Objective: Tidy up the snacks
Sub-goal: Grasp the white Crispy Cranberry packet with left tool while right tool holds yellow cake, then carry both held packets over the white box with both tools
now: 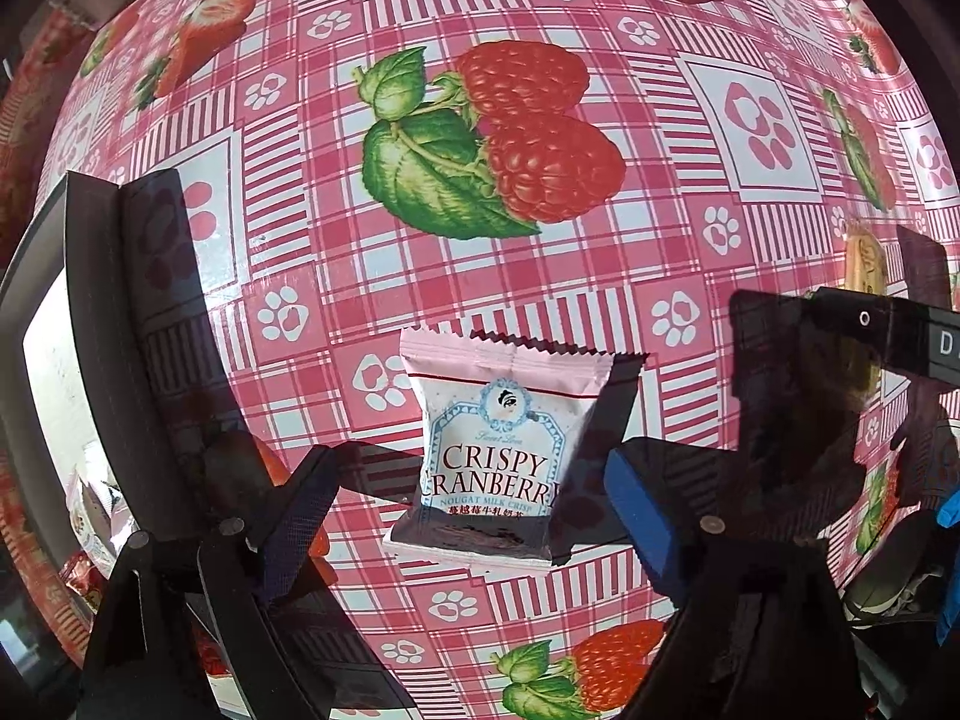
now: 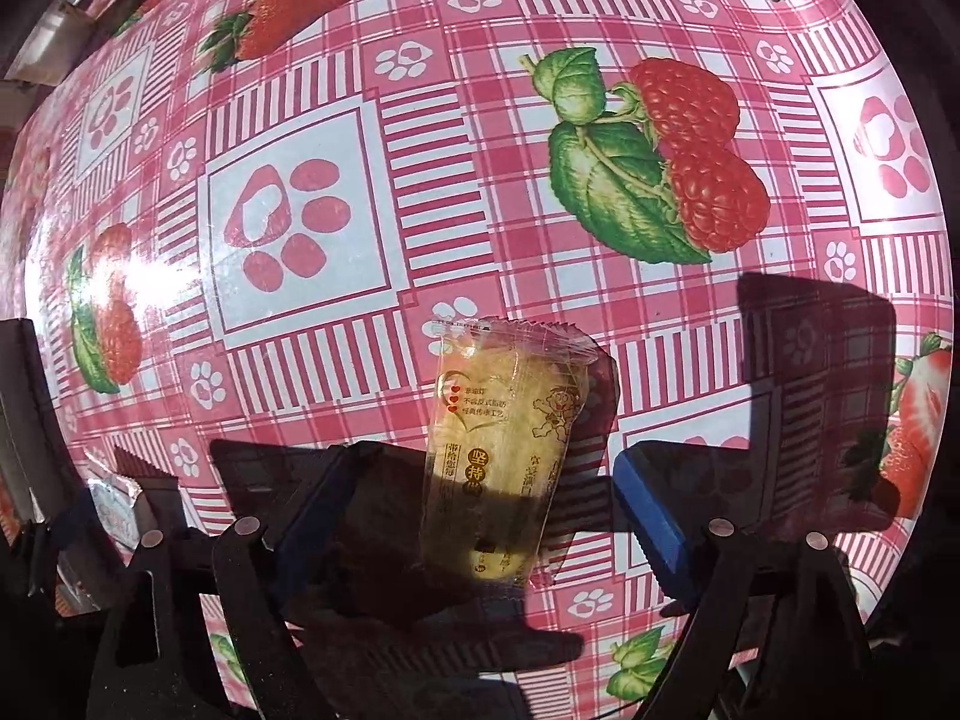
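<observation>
Strawberry-print tablecloth (image 1: pixel 600 312) w/ two snacks: left gripper (image 1: pixel 474 498) jaws wide round cranberry packet (image 1: pixel 489 456), right gripper (image 2: pixel 480 510) wide round yellow pastry packet (image 2: pixel 504 450), neither pinched yet; pickup step, next needs squeezing shut.

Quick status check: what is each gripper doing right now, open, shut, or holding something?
Left gripper: open, straddling the pink cranberry nougat packet, pads not touching it.
Right gripper: open, straddling the clear-wrapped yellow pastry, not gripping it.
</observation>
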`<control>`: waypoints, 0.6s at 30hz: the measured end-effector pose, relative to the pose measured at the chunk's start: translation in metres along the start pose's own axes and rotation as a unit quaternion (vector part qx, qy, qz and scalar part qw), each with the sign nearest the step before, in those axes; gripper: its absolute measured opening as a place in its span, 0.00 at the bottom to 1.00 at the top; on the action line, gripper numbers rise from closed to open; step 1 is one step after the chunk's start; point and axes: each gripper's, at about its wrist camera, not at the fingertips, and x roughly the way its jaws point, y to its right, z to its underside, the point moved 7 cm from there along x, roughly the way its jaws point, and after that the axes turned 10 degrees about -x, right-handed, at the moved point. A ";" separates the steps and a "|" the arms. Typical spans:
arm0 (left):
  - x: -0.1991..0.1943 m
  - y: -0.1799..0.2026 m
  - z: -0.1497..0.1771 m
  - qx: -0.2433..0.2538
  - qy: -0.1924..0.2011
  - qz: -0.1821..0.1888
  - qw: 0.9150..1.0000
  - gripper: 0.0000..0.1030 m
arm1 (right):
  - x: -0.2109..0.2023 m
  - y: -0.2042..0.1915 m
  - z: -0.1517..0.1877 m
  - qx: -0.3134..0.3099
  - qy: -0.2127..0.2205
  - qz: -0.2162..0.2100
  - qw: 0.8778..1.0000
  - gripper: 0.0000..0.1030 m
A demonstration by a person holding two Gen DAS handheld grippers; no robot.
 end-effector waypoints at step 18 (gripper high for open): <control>-0.022 0.020 0.029 0.042 0.009 0.005 0.999 0.40 | -0.011 -0.042 0.051 -0.036 0.005 -0.070 0.997 0.37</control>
